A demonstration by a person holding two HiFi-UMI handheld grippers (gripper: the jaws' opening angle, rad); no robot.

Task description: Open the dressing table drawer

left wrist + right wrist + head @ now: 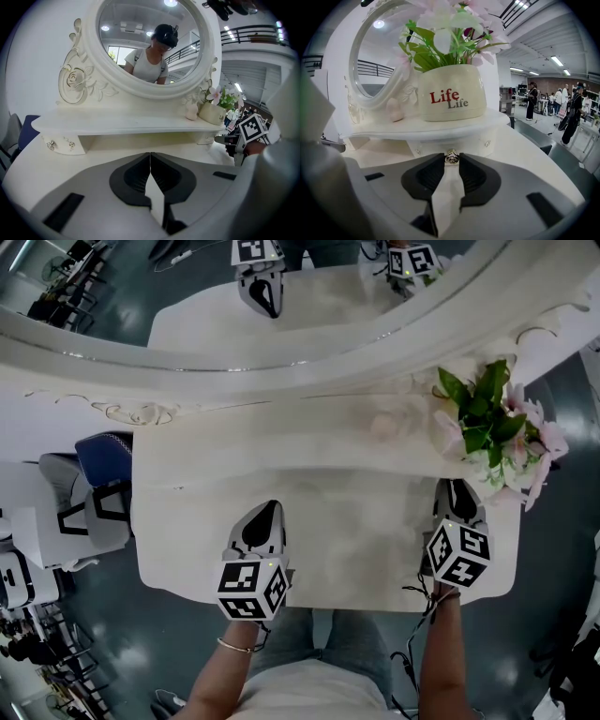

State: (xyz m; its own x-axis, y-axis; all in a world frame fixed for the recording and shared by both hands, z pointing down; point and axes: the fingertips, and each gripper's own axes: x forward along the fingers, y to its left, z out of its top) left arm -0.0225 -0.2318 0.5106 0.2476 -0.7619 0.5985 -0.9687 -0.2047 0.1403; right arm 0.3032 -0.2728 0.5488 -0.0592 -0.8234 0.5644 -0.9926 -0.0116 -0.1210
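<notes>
The white dressing table (356,531) has a raised shelf with a small drawer under each end. The right drawer (476,143) carries a small metal knob (451,157). My right gripper (451,159) has both fingertips against that knob, one on each side. In the head view the right gripper (457,491) points under the shelf just below the flower pot (492,432). My left gripper (150,155) hovers over the tabletop with its tips together and nothing between them; in the head view the left gripper (265,514) is at the front left. The left drawer (61,144) stays closed.
A cream pot (450,91) printed "Life" holds flowers on the shelf right above the right drawer. A small pink ornament (395,110) stands next to it. The oval mirror (150,42) rises behind. A blue chair (103,460) sits left of the table. People stand far off at the right.
</notes>
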